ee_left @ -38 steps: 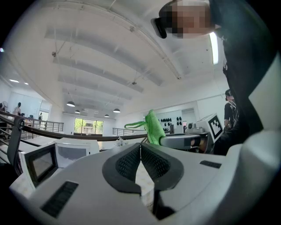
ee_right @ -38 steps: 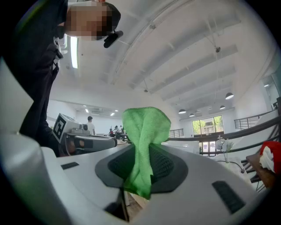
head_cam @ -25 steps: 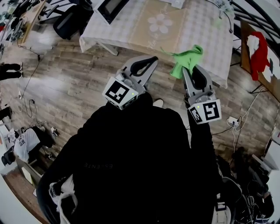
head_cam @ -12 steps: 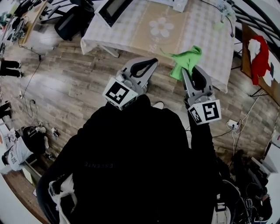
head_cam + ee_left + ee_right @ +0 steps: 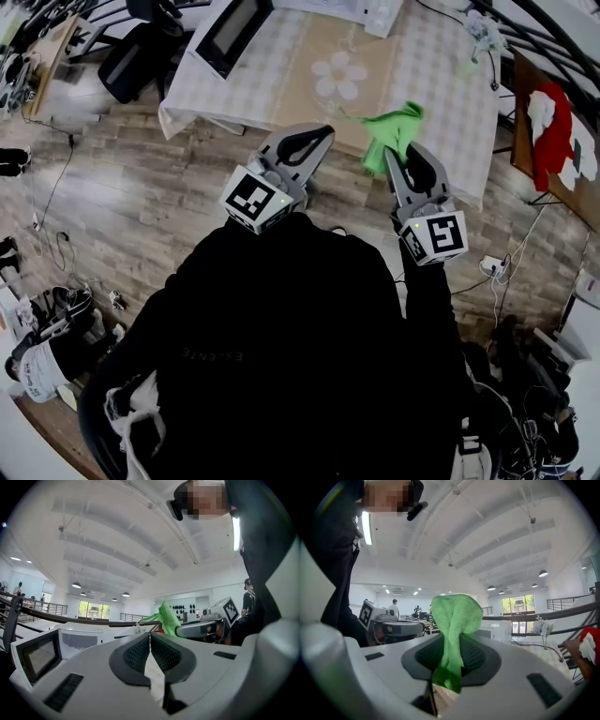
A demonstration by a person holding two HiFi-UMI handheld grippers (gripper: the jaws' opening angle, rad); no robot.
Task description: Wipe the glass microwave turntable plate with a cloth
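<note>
wood floor (image 5: pixel 141 206) below | clothed table (image 5: pixel 441 84) ahead | microwave (image 5: pixel 230 33) beyond left gripper (image 5: pixel 319 133), jaws closed, empty | right gripper (image 5: pixel 406 155) clamps green cloth (image 5: pixel 394 129)

Table (image 5: pixel 441 84) w/ microwave (image 5: pixel 230 33), flower mat (image 5: pixel 342 70)

Fluffy green cloth (image 5: pixel 454 613) — soft, matt nap, smooth grey plastic right gripper (image 5: pixel 451 639), dark ribbed pads (image 5: pixel 476 656), wood-plank floor (image 5: pixel 141 206)

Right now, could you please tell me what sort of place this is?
Probably a big open-plan lab or workshop: high ceiling with pendant lights, a railing, a table holding a microwave.
</note>
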